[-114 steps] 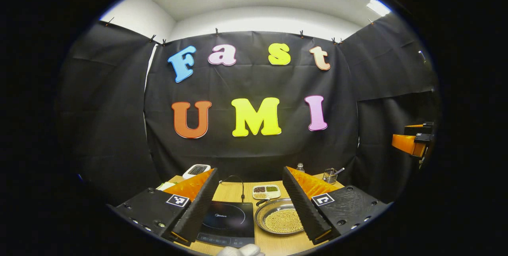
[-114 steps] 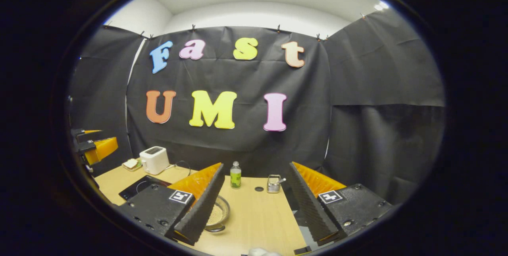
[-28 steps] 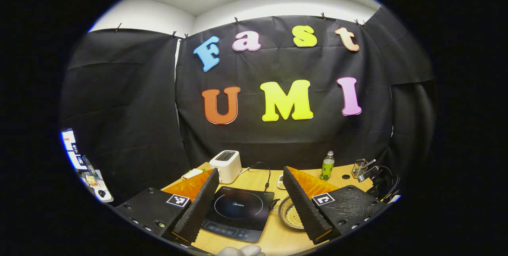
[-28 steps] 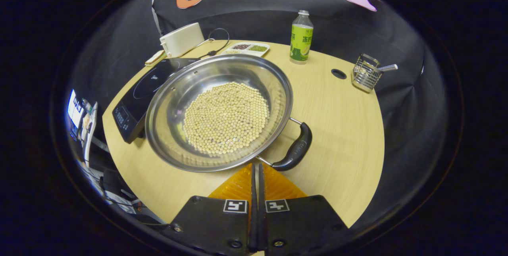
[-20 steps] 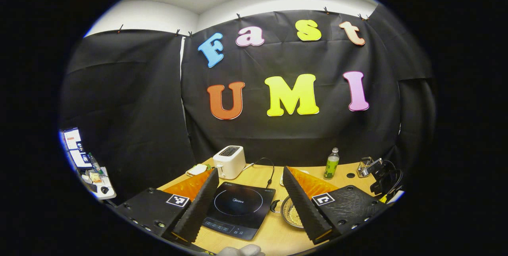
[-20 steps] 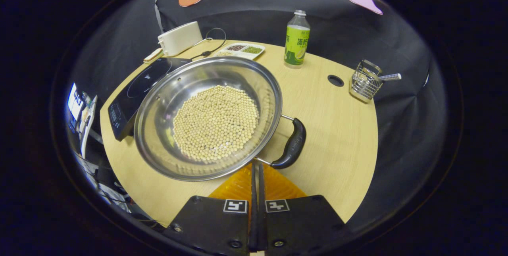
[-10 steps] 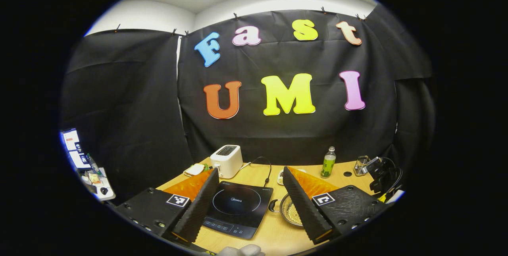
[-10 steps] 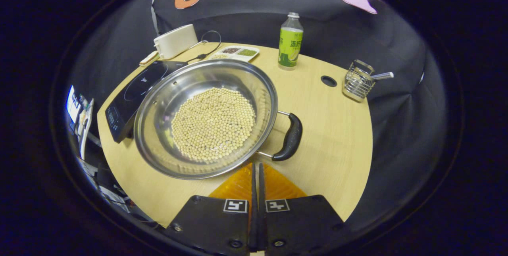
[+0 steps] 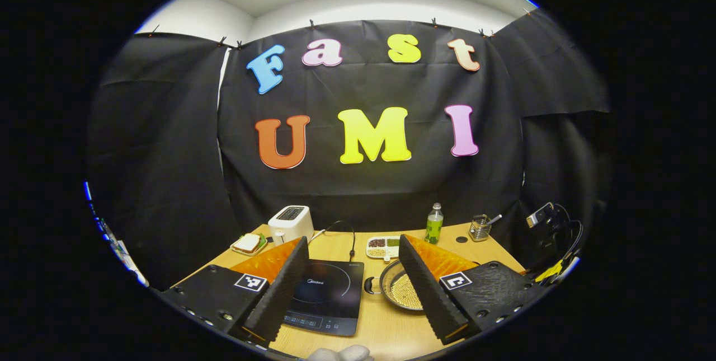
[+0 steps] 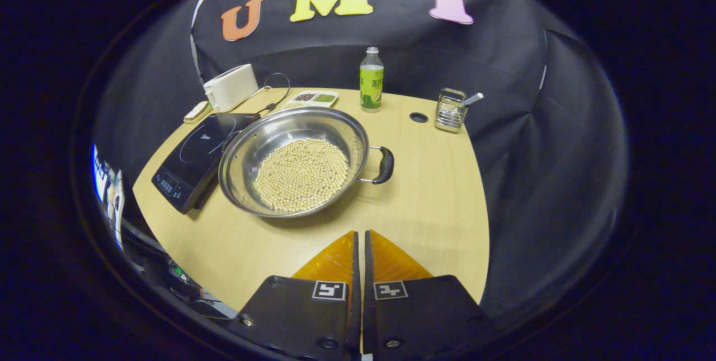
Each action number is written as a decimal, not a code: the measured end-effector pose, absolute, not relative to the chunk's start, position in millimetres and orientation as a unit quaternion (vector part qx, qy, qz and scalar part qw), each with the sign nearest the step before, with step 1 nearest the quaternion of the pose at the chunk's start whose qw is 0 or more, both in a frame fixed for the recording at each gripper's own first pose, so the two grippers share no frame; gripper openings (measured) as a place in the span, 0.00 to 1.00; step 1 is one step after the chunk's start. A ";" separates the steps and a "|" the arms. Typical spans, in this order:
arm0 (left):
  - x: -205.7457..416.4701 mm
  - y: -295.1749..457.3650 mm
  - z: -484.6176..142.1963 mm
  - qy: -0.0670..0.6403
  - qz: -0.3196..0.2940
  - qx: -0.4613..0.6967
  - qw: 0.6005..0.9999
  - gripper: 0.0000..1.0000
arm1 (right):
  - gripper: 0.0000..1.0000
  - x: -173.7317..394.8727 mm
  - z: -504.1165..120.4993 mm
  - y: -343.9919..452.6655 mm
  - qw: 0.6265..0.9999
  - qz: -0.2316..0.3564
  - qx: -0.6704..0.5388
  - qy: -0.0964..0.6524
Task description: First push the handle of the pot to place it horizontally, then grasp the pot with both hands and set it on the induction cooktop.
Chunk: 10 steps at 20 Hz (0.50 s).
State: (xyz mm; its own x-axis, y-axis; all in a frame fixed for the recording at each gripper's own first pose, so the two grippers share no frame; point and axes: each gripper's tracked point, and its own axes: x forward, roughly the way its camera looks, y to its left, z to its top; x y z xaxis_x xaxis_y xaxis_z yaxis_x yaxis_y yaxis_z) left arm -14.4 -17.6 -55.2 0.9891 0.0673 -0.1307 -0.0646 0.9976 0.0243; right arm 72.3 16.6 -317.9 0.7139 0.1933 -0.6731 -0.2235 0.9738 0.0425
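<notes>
A steel pot (image 10: 293, 168) holding pale beans sits mid-table in the right gripper view. Its black handle (image 10: 384, 165) points right, and its left rim lies beside the black induction cooktop (image 10: 196, 154). My right gripper (image 10: 359, 236) is shut with nothing in it, held above the table's near side, well short of the pot. In the left gripper view my left gripper (image 9: 353, 240) stands open and empty above the near edge. Between its fingers lie the cooktop (image 9: 327, 294) and the pot (image 9: 394, 288), which its right finger partly hides. The pot's other handle (image 9: 370, 285) faces the cooktop.
A white toaster (image 10: 230, 88), a divided dish (image 10: 310, 98), a green bottle (image 10: 371, 81) and a wire holder (image 10: 450, 110) line the table's back. A cable hole (image 10: 418, 117) lies near the holder. A plate with a sandwich (image 9: 248, 243) sits at the back left.
The pot's near handle swung from the near right round to the right side. My shut right gripper then drew back and up from it. The left gripper view turned right.
</notes>
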 end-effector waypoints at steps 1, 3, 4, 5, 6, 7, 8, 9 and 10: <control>-16.6 -18.7 -56.4 0.064 0.022 0.013 0.998 0.96 | 0.05 62.5 -311.3 14.8 0.931 0.104 -0.010 0.351; -21.3 -18.2 -62.1 0.064 0.006 0.018 0.998 0.96 | 0.21 43.8 -302.5 11.6 0.937 0.090 0.008 0.337; -22.6 -20.2 -67.5 0.068 -0.004 0.018 0.998 0.96 | 0.27 36.5 -298.2 8.7 0.941 0.081 0.014 0.329; -22.9 -22.0 -72.3 0.071 -0.013 0.017 0.997 0.96 | 0.36 27.9 -293.4 6.7 0.944 0.073 0.023 0.322; -23.5 -24.8 -78.0 0.081 -0.024 0.019 0.996 0.96 | 0.40 20.7 -290.2 7.0 0.945 0.069 0.031 0.318; -26.3 -26.0 -85.0 0.090 -0.029 0.020 0.995 0.97 | 0.48 13.8 -289.3 8.0 0.946 0.068 0.037 0.316; -25.6 -28.8 -88.7 0.092 -0.037 0.016 0.995 0.96 | 0.54 8.1 -286.4 10.8 0.947 0.072 0.045 0.310; -25.7 -35.1 -92.3 0.096 -0.045 0.011 0.994 0.96 | 0.66 4.1 -284.2 12.6 0.948 0.075 0.052 0.306; -23.5 -37.4 -98.7 0.102 -0.048 0.008 0.994 0.96 | 0.69 1.3 -284.1 13.5 0.948 0.077 0.055 0.304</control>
State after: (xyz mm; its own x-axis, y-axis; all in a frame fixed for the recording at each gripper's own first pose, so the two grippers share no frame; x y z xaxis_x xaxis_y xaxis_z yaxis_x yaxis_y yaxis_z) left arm -23.5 -37.4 -98.7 0.9746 -0.0946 -0.2029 0.0979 0.9952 0.0063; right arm 1.3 13.5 -284.1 0.8038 0.1790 -0.5673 -0.1117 0.9821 0.1516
